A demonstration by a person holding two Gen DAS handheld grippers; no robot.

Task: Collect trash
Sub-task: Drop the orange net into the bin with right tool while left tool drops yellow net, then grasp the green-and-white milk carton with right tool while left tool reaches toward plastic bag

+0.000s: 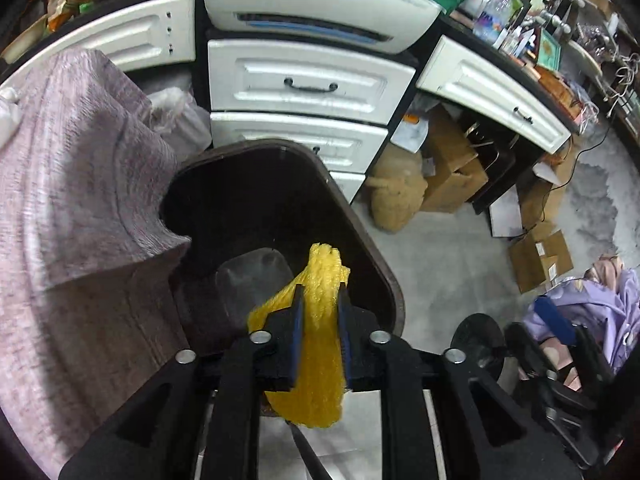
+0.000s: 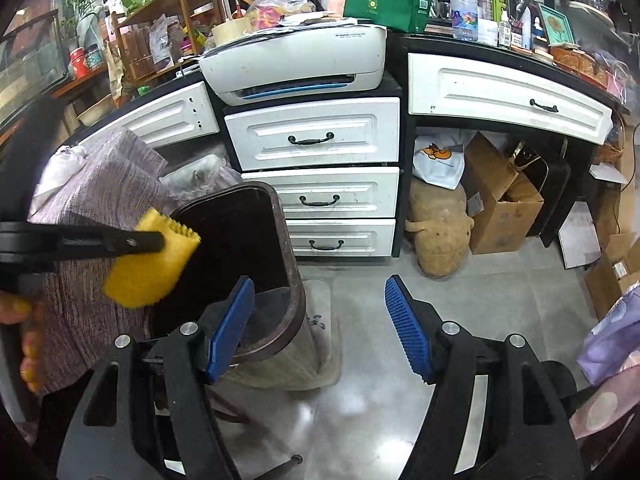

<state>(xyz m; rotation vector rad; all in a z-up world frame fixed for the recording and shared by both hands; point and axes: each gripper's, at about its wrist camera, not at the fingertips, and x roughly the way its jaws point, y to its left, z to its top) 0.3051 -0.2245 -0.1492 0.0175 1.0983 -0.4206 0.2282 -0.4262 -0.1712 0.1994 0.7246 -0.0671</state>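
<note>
My left gripper (image 1: 320, 300) is shut on a yellow foam net sleeve (image 1: 320, 344) and holds it over the open mouth of a dark brown trash bin (image 1: 384, 268). The bin's inside is dark, with a greyish bottom showing. In the right wrist view the left gripper (image 2: 160, 240) comes in from the left holding the yellow sleeve (image 2: 150, 264) above the bin (image 2: 298, 308). My right gripper (image 2: 320, 320) is open and empty, above the floor just right of the bin.
White drawers (image 2: 316, 136) with a printer (image 2: 296, 64) on top stand behind the bin. A purple-grey cloth (image 1: 68, 184) drapes left of the bin. Cardboard boxes (image 2: 500, 200) and a tan plush (image 2: 436, 228) sit under the desk on the right. Grey floor (image 2: 360, 400) lies below.
</note>
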